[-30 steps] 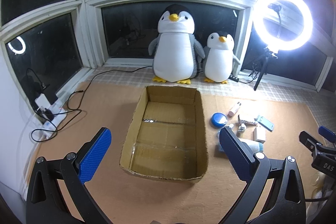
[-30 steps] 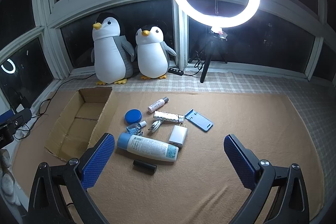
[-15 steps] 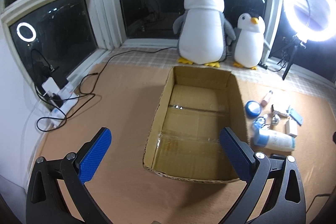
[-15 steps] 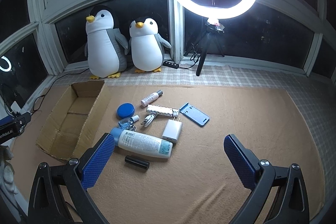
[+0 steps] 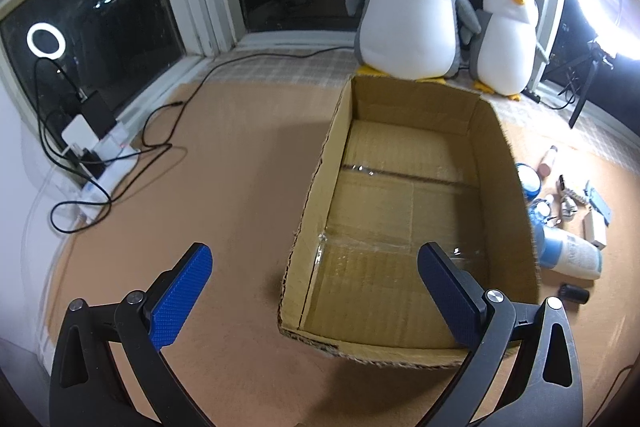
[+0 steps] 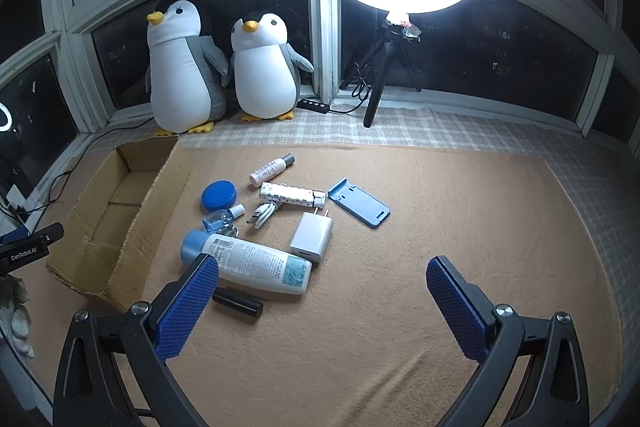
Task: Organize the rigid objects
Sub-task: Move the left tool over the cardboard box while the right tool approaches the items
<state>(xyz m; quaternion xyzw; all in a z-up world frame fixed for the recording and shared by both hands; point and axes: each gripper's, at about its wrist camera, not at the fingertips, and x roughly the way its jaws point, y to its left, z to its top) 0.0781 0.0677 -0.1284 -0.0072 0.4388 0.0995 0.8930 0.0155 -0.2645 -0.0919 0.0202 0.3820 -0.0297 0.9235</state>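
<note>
1. At the far left of the mat, the power strip (image 5: 94,157) and its tangled cables are now sitting well inside the left wrist view, because the left gripper (image 5: 310,285) has been swinging leftward and closer to the cardboard box (image 5: 316,187) over the last second.
2. The left gripper's tongs are standing wide apart and holding nothing; one blue pad is hanging over bare mat, the other over the near end of the box.
3. The box is lying open and empty, and it is filling far more of the left wrist view than a second ago, so the left gripper is probably lining up to steady it or simply waiting there.
4. Just right of the box, the objects are lying in the same loose cluster as before: the blue round lid (image 6: 219,195), the small clear bottle (image 6: 220,221), the big white bottle (image 6: 248,263), the black cylinder (image 6: 237,303), the white charger (image 6: 311,237), the pink tube (image 6: 271,169) and the blue phone stand (image 6: 359,202).
5. The right gripper (image 6: 322,297) has been creeping nearer to this cluster, tongs wide and empty, its left pad overlapping the big white bottle in the view.
6. Nothing is in the box yet, so sorting is only beginning; the big white bottle or the black cylinder looks like the likeliest first pick.
</note>
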